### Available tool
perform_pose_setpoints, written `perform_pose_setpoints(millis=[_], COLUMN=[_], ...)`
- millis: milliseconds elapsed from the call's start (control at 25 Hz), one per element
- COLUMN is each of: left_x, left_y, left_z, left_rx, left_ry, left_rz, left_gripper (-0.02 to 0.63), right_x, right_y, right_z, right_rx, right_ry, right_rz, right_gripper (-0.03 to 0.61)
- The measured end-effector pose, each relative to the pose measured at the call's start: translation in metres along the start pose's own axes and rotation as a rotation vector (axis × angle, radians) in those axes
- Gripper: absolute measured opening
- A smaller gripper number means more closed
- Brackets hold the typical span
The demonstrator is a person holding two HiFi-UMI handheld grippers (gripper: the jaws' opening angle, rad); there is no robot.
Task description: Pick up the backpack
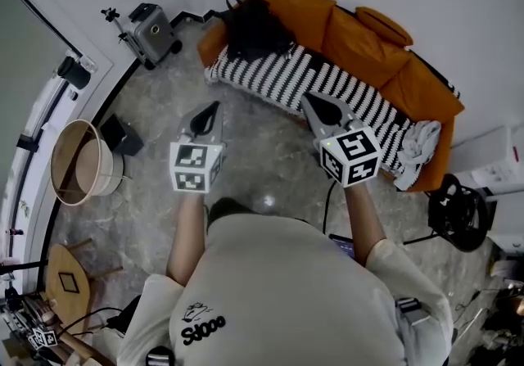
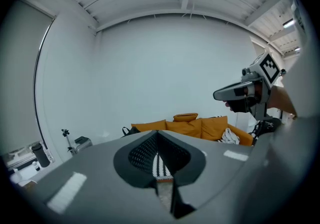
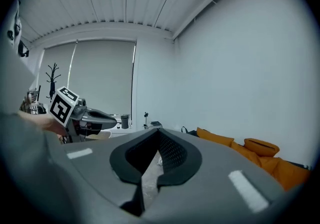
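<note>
The grey marbled floor [image 1: 270,168] runs up to a long orange sofa [image 1: 360,45] against the white wall. Its seat is covered by a black-and-white striped throw [image 1: 327,86], and a person in a pale T-shirt [image 1: 286,291] stands facing it with both arms held out. The black backpack [image 1: 254,29] sits slumped on the sofa's left end as the person sees it, at the edge of the throw and well apart from either tool. The left claw [image 1: 214,106] and the right claw [image 1: 309,100] hover above the floor short of the sofa, each closed tight on nothing and tipped slightly downward.
</note>
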State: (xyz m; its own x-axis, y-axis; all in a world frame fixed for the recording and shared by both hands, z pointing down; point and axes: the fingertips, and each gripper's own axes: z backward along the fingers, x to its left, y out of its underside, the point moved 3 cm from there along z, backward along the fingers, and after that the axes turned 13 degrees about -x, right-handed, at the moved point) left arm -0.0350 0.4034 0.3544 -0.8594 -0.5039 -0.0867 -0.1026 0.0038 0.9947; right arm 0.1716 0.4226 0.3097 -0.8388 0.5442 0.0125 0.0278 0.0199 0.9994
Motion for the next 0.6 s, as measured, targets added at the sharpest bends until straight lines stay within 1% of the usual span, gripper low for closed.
perform_pose_setpoints(millis=[120, 240, 440, 600], left_x=[-0.009, -0.006, 0.015, 0.043], left_y=[-0.006, -0.005, 0.005, 0.020], left_z=[-0.010, -0.017, -0.042, -0.083], left_rx=[-0.022, -0.023, -0.017, -0.002], left_ry=[-0.001, -0.003, -0.006, 0.011], left_rz=[0.006, 0.002, 0.010, 0.014], left_gripper=[0.009, 0.009, 0.009, 0.009], right_x=[-0.011, -0.017, -0.031, -0.053], right_y=[0.004, 0.010, 0.024, 0.030], right_z=[-0.001, -0.008, -0.036, -0.073], right_rx=[0.016, 0.033, 0.051, 0.055], right_ry=[0.000, 0.000, 0.001, 0.019], right_rz=[0.014, 0.013, -0.026, -0.035], right_gripper=[0.002, 0.002, 0.003, 0.003])
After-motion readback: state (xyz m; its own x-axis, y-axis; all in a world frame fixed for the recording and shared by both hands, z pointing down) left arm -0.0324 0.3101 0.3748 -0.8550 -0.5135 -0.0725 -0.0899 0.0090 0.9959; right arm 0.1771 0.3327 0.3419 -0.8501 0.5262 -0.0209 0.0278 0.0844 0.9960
